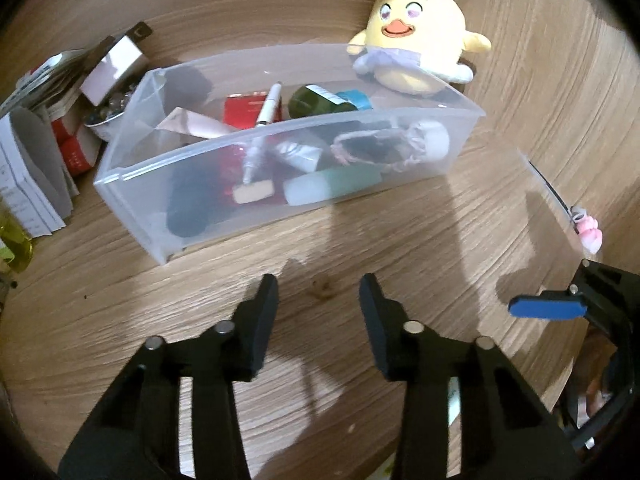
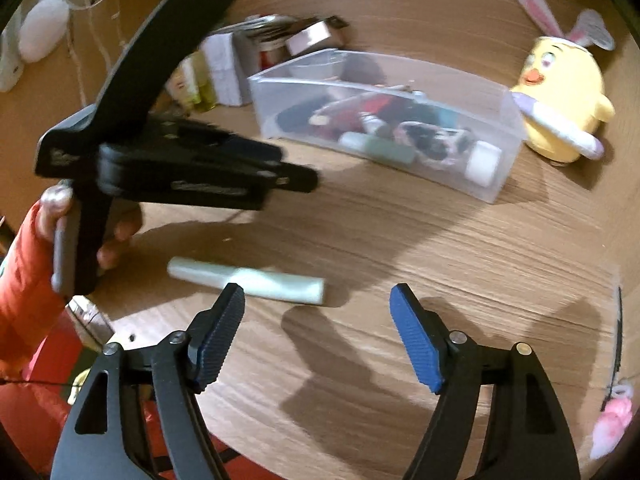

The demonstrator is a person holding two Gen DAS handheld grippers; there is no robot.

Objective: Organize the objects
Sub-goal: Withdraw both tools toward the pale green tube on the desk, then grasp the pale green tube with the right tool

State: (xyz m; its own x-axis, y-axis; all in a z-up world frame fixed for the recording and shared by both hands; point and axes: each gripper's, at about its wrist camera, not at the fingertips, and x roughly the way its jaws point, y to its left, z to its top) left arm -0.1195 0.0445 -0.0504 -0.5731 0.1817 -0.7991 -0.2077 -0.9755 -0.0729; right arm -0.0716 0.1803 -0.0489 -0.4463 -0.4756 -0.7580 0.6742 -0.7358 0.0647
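Below the left wrist camera, the left gripper (image 1: 319,292) hangs over bare wood with its black fingers moderately apart and nothing between them, just short of the translucent rectangular plastic bin (image 1: 280,200). That bin already holds a white pen (image 1: 267,109), a red flat box (image 1: 244,110), a pale green tube (image 1: 334,188) and a white woven pouch (image 1: 400,144), all loosely heaped, so anything dropped in carelessly could, I judge, slide off the pile or tip the light, thin-walled bin. Behind its far corner sits a soft yellow plush chick with bunny ears (image 1: 420,36), touching or nearly touching the rim; a nudge to the bin would likely topple it. At the right edge a thin black stick with a pink charm (image 1: 588,232) lies near the edge of the pale wood-grain table (image 1: 400,248) and could be knocked off. From the right wrist camera, the right gripper (image 2: 318,300) has its blue ribbed pads spread wide, empty, and the loose pale green cylindrical tube (image 2: 248,282) lies on the table just beyond its left fingertip, well apart from the bin. Smooth and round, the tube may roll away or squirt out of a pinch off its middle. The left gripper crosses close above, so the two tools could collide over it.
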